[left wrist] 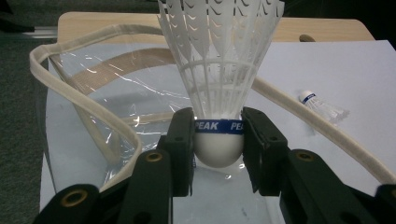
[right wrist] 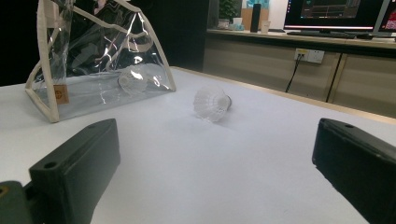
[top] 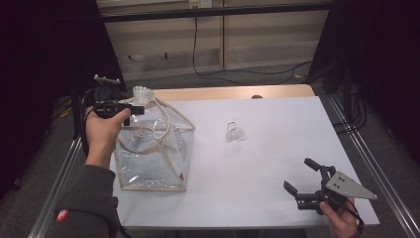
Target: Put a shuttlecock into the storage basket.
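Observation:
A white shuttlecock (top: 142,93) with a blue band (left wrist: 218,126) stands cork-down, feathers up, between my left gripper's jaws. The left gripper (top: 134,109) (left wrist: 218,133) is shut on its cork, above the open mouth of a clear plastic bag (top: 151,158) (left wrist: 93,116) with beige trim. A second shuttlecock (top: 234,133) (left wrist: 322,106) (right wrist: 211,102) lies on its side mid-table. Through the bag's wall I see a third one (right wrist: 132,79) inside. My right gripper (top: 297,173) (right wrist: 215,154) rests near the front right corner, open, nothing between its jaws.
The white table (top: 277,124) has a wooden strip along its far edge. Metal rails run along both sides. Cables lie on the floor behind. The bag (right wrist: 93,56) stands at the table's left edge.

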The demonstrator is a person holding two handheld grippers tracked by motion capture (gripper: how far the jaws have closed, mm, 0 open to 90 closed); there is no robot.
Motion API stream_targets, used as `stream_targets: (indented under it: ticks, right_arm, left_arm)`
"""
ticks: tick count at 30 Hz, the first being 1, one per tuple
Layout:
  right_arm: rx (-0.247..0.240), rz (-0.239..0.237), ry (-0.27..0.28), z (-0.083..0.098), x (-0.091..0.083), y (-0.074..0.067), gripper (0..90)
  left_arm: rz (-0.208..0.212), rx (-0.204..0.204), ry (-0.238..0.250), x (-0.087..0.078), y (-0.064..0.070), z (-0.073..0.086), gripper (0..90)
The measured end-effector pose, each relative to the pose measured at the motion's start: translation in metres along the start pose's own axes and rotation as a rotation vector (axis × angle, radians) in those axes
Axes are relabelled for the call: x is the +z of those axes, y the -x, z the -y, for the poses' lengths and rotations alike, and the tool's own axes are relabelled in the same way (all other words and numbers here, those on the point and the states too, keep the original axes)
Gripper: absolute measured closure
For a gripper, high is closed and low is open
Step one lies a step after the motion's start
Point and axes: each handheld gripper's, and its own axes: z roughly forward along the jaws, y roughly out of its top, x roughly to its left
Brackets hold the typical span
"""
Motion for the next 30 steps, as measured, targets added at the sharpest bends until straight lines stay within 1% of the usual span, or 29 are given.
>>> stream_targets:
  ticks: [3, 5, 7, 8, 10, 15, 16, 19, 28, 30]
  right_arm:
    - [0.001, 0.000, 0.001, 0.000, 0.000, 0.000, 0.7]
    - [-0.001, -0.001, 0.000, 0.000, 0.000, 0.000, 0.7]
    - [-0.001, 0.000, 0.000, 0.000, 0.000, 0.000, 0.7]
    - [0.000, 0.000, 0.000, 0.000, 0.000, 0.000, 0.7]
    - [0.000, -0.001, 0.000, 0.000, 0.000, 0.000, 0.7]
    - [0.000, 0.000, 0.000, 0.000, 0.000, 0.000, 0.7]
    - [0.000, -0.001, 0.000, 0.000, 0.000, 0.000, 0.7]
    - [0.000, -0.001, -0.001, 0.000, 0.000, 0.000, 0.7]
    - [-0.003, -0.001, -0.002, 0.001, 0.001, 0.000, 0.7]
    - [-0.001, -0.001, -0.001, 0.000, 0.001, 0.000, 0.7]
  left_arm:
    - [-0.012, -0.012, 0.004, 0.001, -0.001, 0.001, 65.7]
    - [-0.011, -0.014, 0.003, 0.001, -0.003, 0.002, 65.7]
    - [-0.017, -0.025, 0.008, 0.002, -0.004, 0.002, 65.7]
    - [-0.017, -0.018, 0.006, 0.002, -0.005, 0.003, 65.7]
    - [-0.022, -0.027, 0.011, 0.002, -0.006, 0.003, 65.7]
    - [-0.030, -0.031, 0.006, 0.003, -0.009, 0.005, 65.7]
    - [-0.033, -0.039, 0.011, 0.004, -0.010, 0.005, 65.7]
    - [-0.037, -0.036, 0.005, 0.004, -0.012, 0.006, 65.7]
    - [-0.048, -0.045, 0.004, 0.008, -0.013, 0.009, 65.7]
    - [-0.046, -0.040, 0.002, 0.009, -0.013, 0.009, 65.7]
